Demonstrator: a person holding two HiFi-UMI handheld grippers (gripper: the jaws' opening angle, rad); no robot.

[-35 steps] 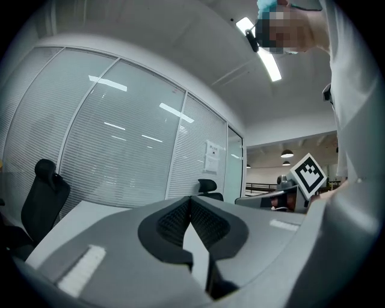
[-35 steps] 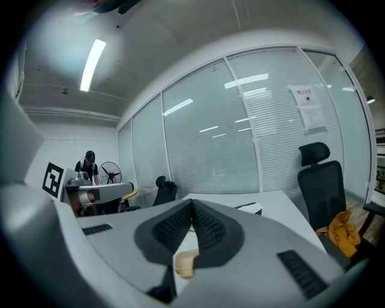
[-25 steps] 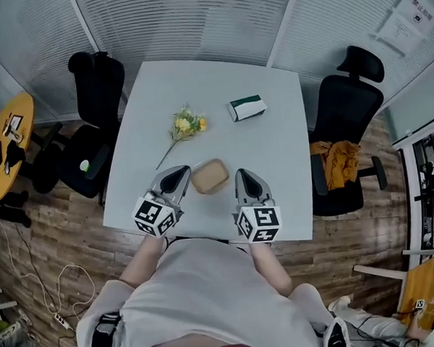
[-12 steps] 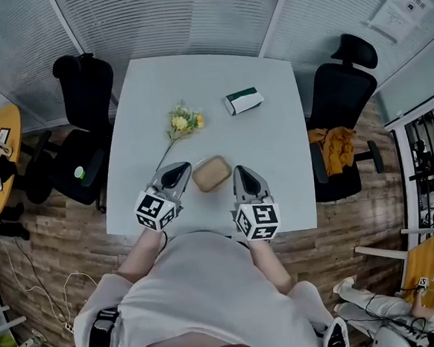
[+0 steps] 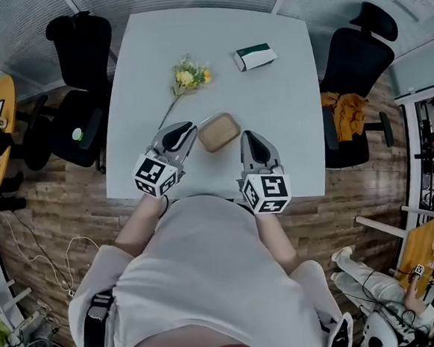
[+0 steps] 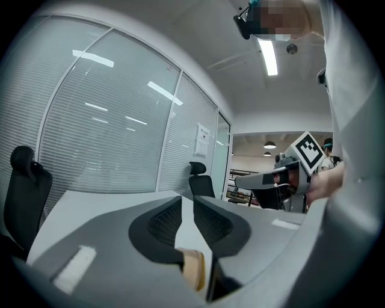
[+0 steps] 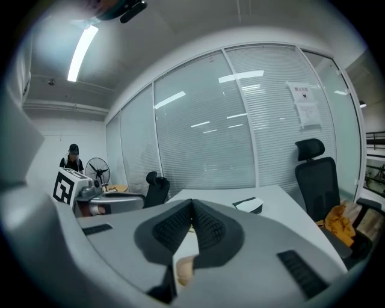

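Note:
A tan, rounded shallow container (image 5: 218, 131) lies on the white table (image 5: 287, 111) near its front edge, between my two grippers. My left gripper (image 5: 188, 125) rests just left of it, its jaws parted by a narrow gap with nothing between them (image 6: 187, 201). The container (image 6: 194, 269) shows low between its jaws. My right gripper (image 5: 248, 135) sits just right of the container, shut and empty (image 7: 192, 204). The container (image 7: 183, 269) peeks out below its jaws. Each gripper view shows the other gripper's marker cube (image 6: 310, 156) (image 7: 66, 186).
A sprig of yellow flowers (image 5: 187, 75) and a green-and-white box (image 5: 255, 56) lie farther back on the table. Black office chairs stand at the left (image 5: 79, 37) and right (image 5: 357, 53), the right one with an orange cloth (image 5: 347, 114). Glass walls with blinds (image 7: 240, 138) surround the room.
The left jaws, touching before, now stand slightly apart. The head view has shifted, so table and grippers sit lower in it. The tan container now shows between the left jaws.

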